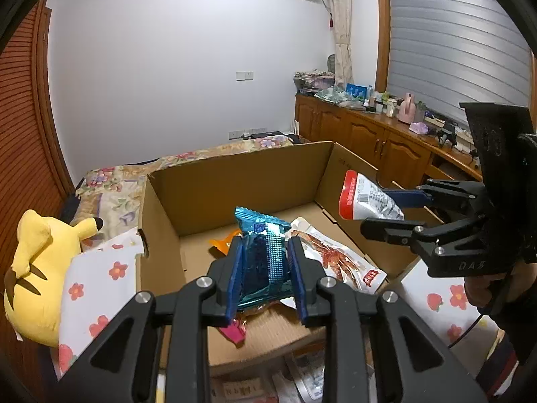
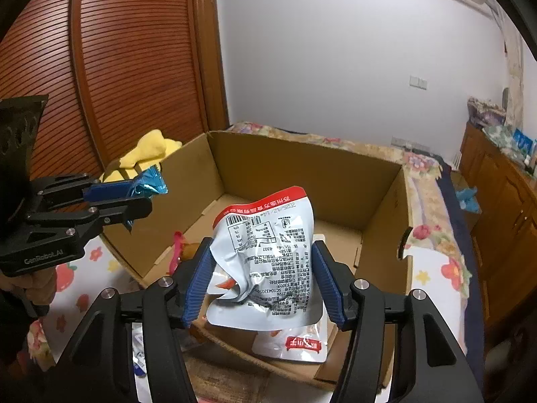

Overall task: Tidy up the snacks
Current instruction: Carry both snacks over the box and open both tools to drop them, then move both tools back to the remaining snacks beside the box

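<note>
My left gripper is shut on a shiny blue snack packet and holds it above the open cardboard box. My right gripper is shut on a crumpled white and red snack pouch over the same box. Each gripper shows in the other's view: the right gripper with the white pouch at the box's right wall, the left gripper with the blue packet at its left wall. In the box lie a white and red snack bag, an orange packet and a pink packet.
The box stands on a bed with a flower-print sheet. A yellow plush toy lies left of the box. More packets lie on the bed in front of the box. A wooden cabinet with clutter runs along the right wall.
</note>
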### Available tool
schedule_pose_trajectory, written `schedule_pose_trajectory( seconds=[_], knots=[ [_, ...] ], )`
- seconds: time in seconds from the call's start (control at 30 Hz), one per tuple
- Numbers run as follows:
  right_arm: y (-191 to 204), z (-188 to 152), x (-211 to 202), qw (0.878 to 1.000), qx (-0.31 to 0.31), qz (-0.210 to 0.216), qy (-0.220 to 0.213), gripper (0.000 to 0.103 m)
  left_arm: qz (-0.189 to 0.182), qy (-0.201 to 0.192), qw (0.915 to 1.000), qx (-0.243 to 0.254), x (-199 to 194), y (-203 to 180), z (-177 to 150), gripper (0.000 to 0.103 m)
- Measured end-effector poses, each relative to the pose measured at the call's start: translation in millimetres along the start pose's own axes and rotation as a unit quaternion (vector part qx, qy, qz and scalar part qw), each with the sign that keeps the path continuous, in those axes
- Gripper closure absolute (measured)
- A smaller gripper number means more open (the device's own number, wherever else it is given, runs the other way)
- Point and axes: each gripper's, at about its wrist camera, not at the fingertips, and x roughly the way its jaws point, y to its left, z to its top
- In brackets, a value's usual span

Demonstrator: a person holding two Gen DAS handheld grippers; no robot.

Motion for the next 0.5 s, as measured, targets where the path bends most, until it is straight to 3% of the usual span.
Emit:
schedule_pose_trajectory(
  seconds=[0.4, 0.5],
  knots=[
    [-11, -2, 13, 1.0, 0.014, -0.012, 0.014, 0.038, 0.002, 0.013, 0.9999, 0.0, 18, -3, 2, 0.076],
    [-12, -2, 13, 1.0, 0.013, -0.018, 0.012, 0.032, 0.002, 0.015, 0.9999, -0.001, 19, -4, 3, 0.076]
  ],
)
